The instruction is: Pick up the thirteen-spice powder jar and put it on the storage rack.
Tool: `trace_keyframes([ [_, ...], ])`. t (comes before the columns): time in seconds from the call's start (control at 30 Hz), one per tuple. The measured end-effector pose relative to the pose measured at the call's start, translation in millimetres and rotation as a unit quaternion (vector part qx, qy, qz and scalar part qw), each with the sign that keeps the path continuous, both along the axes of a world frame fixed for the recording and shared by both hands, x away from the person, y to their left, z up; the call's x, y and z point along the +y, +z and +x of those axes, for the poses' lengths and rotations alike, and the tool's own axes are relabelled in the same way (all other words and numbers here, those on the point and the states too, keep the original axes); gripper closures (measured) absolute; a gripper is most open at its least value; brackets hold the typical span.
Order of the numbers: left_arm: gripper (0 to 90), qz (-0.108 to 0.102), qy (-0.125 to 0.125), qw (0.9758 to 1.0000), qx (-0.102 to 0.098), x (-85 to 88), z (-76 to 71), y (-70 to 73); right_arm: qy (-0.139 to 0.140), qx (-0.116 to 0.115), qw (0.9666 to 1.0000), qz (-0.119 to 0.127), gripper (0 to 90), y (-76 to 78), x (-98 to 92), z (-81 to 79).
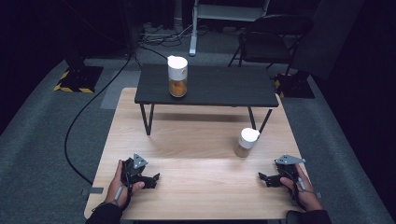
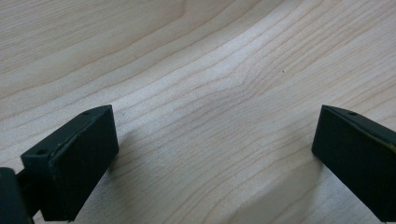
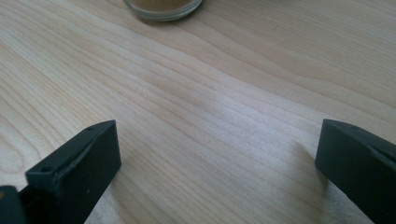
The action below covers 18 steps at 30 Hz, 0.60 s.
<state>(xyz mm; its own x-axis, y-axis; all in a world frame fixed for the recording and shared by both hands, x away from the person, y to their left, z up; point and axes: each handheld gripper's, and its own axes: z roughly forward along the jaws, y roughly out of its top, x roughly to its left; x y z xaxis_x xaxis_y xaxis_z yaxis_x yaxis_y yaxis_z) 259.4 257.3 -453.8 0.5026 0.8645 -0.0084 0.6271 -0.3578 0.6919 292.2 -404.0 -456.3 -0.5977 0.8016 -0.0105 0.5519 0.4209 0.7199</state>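
Tongs, left [image 1: 156, 178] and right [image 1: 261, 177], gape wide, empty, seemingly resting on table [image 1: 201, 140].

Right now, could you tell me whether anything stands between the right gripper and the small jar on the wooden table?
Nothing visible does. The right gripper rests open on the wooden table, and only bare wood lies between it and the small jar just beyond.

2 black grippers [image 1: 157, 177] [image 1: 261, 177], grey 3-cornered plates, dark sleeves.
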Motion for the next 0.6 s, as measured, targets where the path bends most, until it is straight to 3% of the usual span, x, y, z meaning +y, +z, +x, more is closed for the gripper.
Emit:
trace_keyframes([
  [0.4, 0.5, -0.001, -0.001, 1.0, 0.0, -0.3, 0.1, -0.2, -0.001, -0.002, 1.0, -0.002, 1.0, 0.7, 0.8, -1.0],
  [0.6, 0.5, 0.0, -0.003, 1.0, 0.0, -0.5, 0.4, -0.1, -0.011, -0.023, 0.9996, 0.012, 1.4, 5.0, -2.5, -8.8],
])
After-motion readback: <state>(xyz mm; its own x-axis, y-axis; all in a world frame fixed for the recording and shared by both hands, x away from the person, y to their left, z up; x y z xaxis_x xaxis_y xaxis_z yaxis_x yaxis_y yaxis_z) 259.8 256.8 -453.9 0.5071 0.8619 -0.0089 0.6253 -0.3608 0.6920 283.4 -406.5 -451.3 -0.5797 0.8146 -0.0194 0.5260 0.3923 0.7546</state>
